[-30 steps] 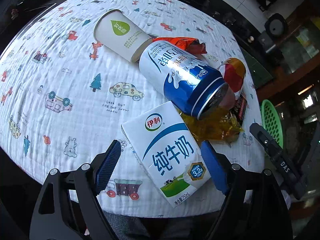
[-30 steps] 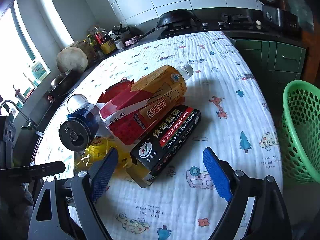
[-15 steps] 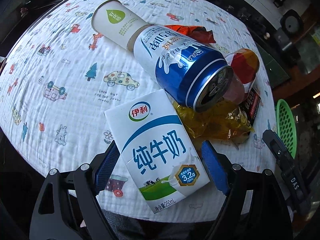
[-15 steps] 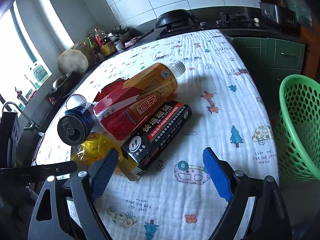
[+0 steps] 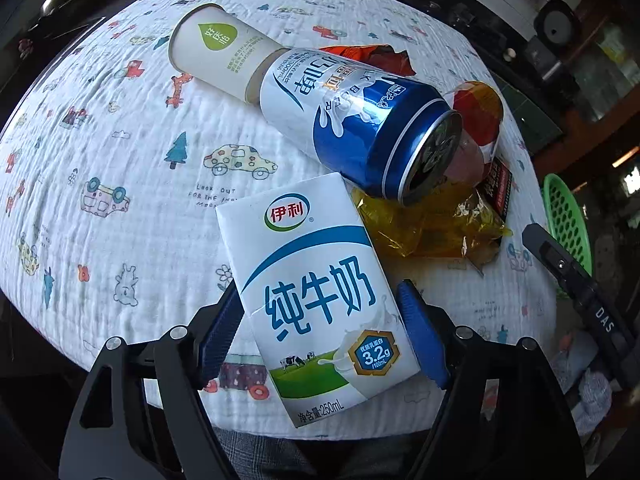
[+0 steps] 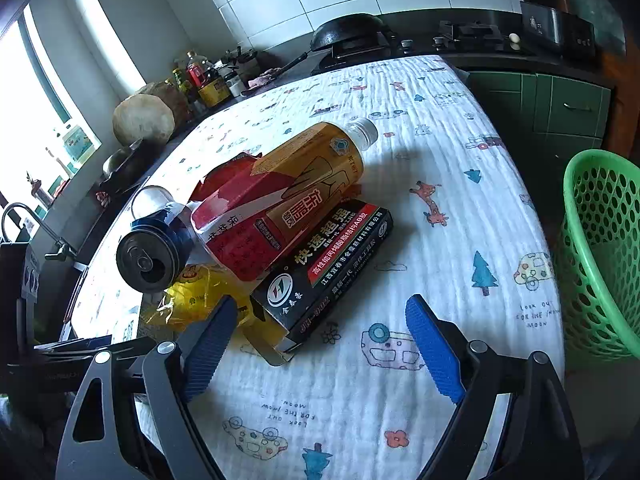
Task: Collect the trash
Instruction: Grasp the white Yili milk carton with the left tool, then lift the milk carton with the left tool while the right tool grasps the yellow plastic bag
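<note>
Seen from the left wrist, the left gripper (image 5: 320, 332) straddles the white milk carton (image 5: 316, 280), which lies flat on the bench (image 5: 132, 168) under a cartoon-print cloth; its jaws are closing, the left blue pad at the carton's edge, the right pad (image 5: 420, 336) just short of it. At about 1 o'clock from the carton a blue-and-white can (image 5: 352, 120) lies on its side, its open end over a crumpled yellow wrapper (image 5: 424, 224). At 11 o'clock a paper cup (image 5: 216, 48) lies tipped over. From the right wrist, the right gripper (image 6: 320, 344) hangs with jaws wide apart, nothing between them but cloth. At 12 o'clock from it lies a black box (image 6: 324, 268), an orange bottle (image 6: 296, 188) resting across it. A green basket (image 6: 600, 252) stands at 3 o'clock, off the bench edge.
</note>
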